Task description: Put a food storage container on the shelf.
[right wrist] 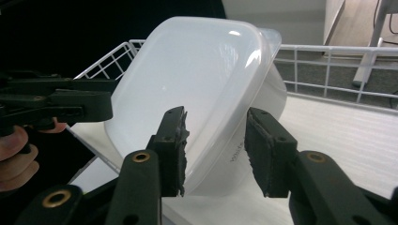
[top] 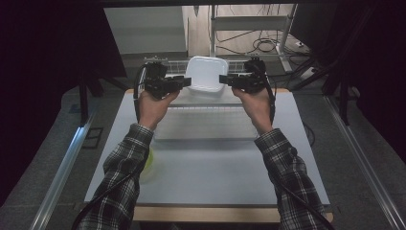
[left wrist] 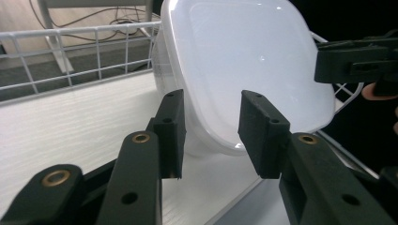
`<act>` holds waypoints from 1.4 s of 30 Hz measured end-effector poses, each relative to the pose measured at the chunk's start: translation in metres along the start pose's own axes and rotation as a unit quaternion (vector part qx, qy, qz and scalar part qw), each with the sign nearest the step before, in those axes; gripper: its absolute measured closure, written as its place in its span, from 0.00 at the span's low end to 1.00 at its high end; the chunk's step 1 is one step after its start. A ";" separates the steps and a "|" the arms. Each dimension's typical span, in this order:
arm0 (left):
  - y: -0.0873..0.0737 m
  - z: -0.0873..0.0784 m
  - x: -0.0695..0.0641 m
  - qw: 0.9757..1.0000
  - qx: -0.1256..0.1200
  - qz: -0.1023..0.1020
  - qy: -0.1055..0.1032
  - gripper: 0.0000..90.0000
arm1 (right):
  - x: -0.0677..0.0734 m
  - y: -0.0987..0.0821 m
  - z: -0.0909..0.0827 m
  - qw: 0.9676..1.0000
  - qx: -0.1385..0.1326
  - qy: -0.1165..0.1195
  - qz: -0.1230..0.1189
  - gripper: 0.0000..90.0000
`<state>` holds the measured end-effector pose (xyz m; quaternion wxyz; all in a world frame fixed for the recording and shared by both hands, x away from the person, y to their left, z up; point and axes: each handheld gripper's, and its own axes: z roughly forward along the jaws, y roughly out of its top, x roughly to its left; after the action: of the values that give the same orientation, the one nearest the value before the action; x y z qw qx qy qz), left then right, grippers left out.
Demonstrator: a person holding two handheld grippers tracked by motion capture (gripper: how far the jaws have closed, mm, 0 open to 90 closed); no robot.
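Note:
A white lidded plastic container [top: 207, 72] stands tilted on its edge inside a white wire rack [top: 177, 64], with its lid facing me. My left gripper [top: 187, 81] is at its left side and my right gripper [top: 222, 79] at its right side. In the left gripper view the container's [left wrist: 248, 61] lower corner lies between the open jaws of the left gripper [left wrist: 211, 126], with a gap at the pads. In the right gripper view the container's [right wrist: 187, 70] rim runs between the right gripper's [right wrist: 216, 140] spread jaws, and the far pad is off it.
The wire rack's rails [left wrist: 70, 56] [right wrist: 328, 56] run behind the container, above a white slatted board [top: 206, 122]. The pale table [top: 215, 163] reaches toward me. A yellow-green object [top: 149, 160] lies by the left sleeve. Dark curtains flank the table.

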<state>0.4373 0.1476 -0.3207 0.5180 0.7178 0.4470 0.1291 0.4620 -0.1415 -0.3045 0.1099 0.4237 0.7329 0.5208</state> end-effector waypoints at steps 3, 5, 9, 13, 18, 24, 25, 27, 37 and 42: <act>0.002 0.001 -0.002 1.000 0.000 0.002 0.001 0.67 | -0.001 0.002 0.002 1.000 -0.002 -0.017 -0.010 0.65; 0.003 0.001 -0.002 1.000 -0.001 0.003 0.001 0.66 | -0.001 0.004 0.005 1.000 -0.001 -0.022 -0.014 0.65; 0.004 0.001 -0.001 1.000 -0.008 0.000 -0.001 0.64 | -0.001 0.004 0.009 0.999 -0.007 -0.032 -0.015 0.66; 0.005 0.002 0.000 1.000 -0.012 -0.003 -0.003 0.63 | -0.003 0.006 0.013 0.999 -0.012 -0.033 -0.010 0.66; 0.005 0.000 0.001 1.000 -0.020 0.001 -0.001 0.61 | -0.004 0.006 0.013 0.999 -0.013 -0.036 -0.012 0.66; 0.002 -0.005 -0.002 1.000 -0.025 0.010 -0.003 0.54 | -0.004 0.003 0.007 0.999 -0.018 -0.024 -0.019 0.61; 0.001 -0.006 -0.002 1.000 -0.025 0.011 -0.005 0.53 | -0.004 0.003 0.006 0.999 -0.020 -0.022 -0.019 0.60; -0.002 -0.008 -0.004 0.999 -0.029 0.014 -0.006 0.49 | -0.003 0.001 0.002 0.999 -0.021 -0.015 -0.020 0.57; -0.020 -0.016 -0.012 0.998 -0.032 0.063 -0.001 0.30 | 0.000 -0.012 -0.010 0.999 -0.017 0.003 -0.051 0.43; -0.031 -0.021 -0.017 0.997 -0.027 0.070 -0.007 0.23 | 0.000 -0.022 -0.014 0.998 -0.019 0.009 -0.060 0.36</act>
<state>0.3983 0.1502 -0.3336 0.5300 0.7338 0.3885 0.1723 0.4425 -0.1528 -0.3172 0.1423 0.3718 0.7483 0.5306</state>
